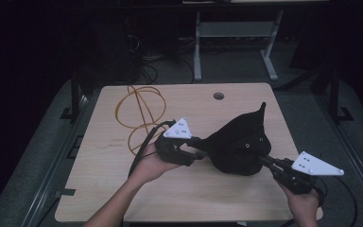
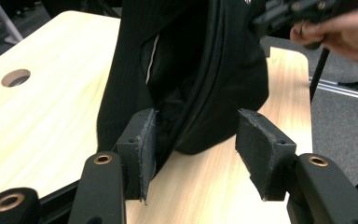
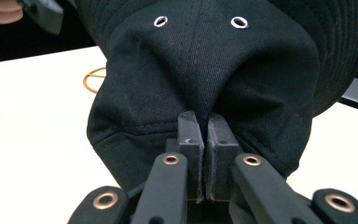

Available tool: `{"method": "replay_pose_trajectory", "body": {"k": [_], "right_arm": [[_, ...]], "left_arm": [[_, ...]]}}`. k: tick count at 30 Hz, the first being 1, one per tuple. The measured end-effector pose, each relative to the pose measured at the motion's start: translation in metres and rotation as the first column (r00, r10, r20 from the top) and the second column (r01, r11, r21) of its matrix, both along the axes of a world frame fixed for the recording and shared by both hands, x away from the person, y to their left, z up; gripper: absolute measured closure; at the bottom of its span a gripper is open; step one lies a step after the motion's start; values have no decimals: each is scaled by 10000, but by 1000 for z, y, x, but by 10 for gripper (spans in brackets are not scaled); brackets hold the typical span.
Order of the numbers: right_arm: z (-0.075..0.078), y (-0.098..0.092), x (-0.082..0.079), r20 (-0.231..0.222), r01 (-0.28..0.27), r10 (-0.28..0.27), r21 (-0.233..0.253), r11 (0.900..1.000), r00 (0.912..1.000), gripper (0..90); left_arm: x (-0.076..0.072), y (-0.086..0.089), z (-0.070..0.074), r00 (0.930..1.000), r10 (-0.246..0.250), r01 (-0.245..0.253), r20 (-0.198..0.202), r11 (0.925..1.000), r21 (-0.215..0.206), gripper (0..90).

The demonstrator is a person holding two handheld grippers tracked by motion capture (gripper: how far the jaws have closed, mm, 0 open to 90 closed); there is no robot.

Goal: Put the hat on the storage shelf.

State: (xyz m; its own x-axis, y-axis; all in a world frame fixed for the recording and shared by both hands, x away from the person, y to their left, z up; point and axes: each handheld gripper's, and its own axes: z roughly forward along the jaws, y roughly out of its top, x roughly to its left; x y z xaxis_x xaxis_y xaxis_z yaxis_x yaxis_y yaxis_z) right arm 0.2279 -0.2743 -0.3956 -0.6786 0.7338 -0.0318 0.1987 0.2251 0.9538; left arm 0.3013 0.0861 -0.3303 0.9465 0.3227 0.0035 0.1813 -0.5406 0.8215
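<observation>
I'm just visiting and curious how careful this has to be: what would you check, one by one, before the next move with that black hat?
1. Right gripper clamped on the black hat: ok, jaws pressed together on the fabric.
2. Left gripper ready to take hold: ok, jaws open with the hat's edge between them.
3. Left pads biting fabric: not ok, only one pad touches it.
4. Hat supported: ok, its lower part rests on the table.
5. Orange cable loop clear of the hat: ok, it lies apart, to the left.
6. Fabric layers caught on the right: cannot tell.
</observation>
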Motion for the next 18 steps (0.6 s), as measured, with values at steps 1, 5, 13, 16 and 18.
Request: {"method": "replay_pose_trajectory", "body": {"k": [1,5,13,16,18], "right_arm": [[3,0,1,11,-20,20,-15,10000,10000,862],[13,-1,5,16,-69,69,-37,10000,10000,863],[31,-1,18,-100,-163,162,-9,9999,9998,864],[37,-1,20,-70,-195,195,112,9997,9998,864],[41,-1,21,-20,-216,216,63,9997,9998,864]], "left_arm": [[-1,2,0,10000,19,-19,15,10000,20,465],[-4,11,-3,9999,88,-88,69,10000,7,445],[-3,27,-9,9994,349,-349,-19,9994,-13,420],[-4,31,-11,9989,462,-462,-16,9989,-13,416],[-4,33,-13,9990,457,-457,-35,9989,-44,415]]}}
